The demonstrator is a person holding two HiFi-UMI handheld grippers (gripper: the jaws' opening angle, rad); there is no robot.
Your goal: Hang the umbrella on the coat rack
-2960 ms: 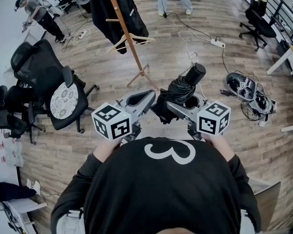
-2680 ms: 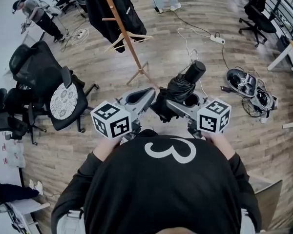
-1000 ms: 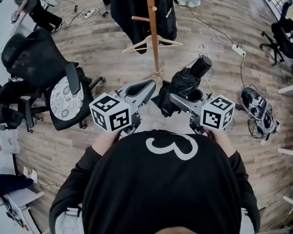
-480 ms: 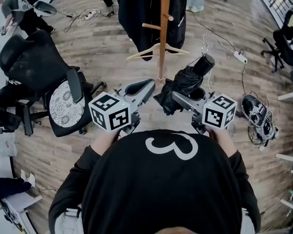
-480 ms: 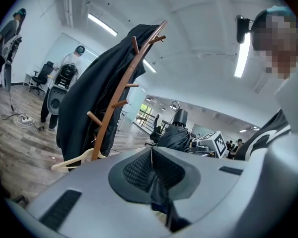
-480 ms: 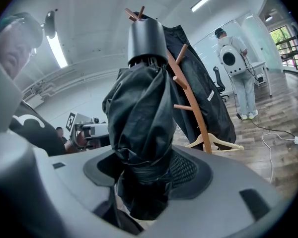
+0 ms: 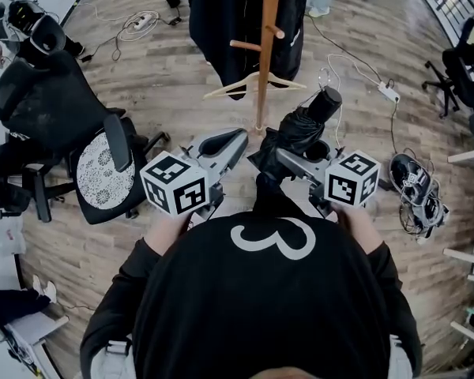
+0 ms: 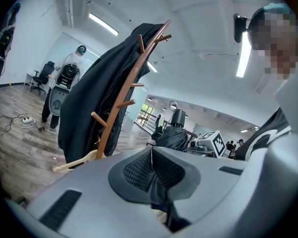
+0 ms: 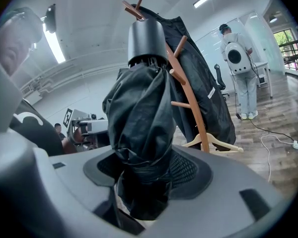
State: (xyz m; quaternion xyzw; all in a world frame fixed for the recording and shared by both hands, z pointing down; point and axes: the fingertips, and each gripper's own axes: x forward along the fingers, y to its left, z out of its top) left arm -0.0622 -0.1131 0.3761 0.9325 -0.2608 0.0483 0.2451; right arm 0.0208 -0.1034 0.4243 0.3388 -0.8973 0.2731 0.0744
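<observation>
Head view: the coat rack (image 7: 266, 50) stands straight ahead of me. I give every position below from it.
Right gripper (image 9: 144, 180): jaws clamped on the folded black umbrella (image 9: 139, 113). They pinch the bunched fabric low down, with the cap end up.
Umbrella position: on my side of the rack, just right of the pole's foot and apart from it. The cap leans away from me.
Left gripper (image 8: 150, 175): jaws pressed together, and I make out nothing held. It sits just left of the pole's foot, on my side.
Rack load: a black coat (image 7: 221, 10) covers the far side. A wooden hanger (image 7: 253, 81) hangs against the pole below it.
Free pegs: a short bare peg (image 7: 245, 46) sticks out left of the pole, and others show up the pole in the left gripper view.
Step in hand: by my reading, the approach. The umbrella has not yet reached any peg.
Procedure: I pick a bare peg clear of the coat. I raise the umbrella above that peg, then lower it so the hanging part settles over the peg.
Unknown: the handle end lies below the jaws, and no view shows a strap or hook. I must find it before I commit.
Grip note: the fabric looks soft and slippery, so I hold full clamp until the peg bears the weight.
Risk: the hanger or coat may snag, and a push may rock the rack.
</observation>
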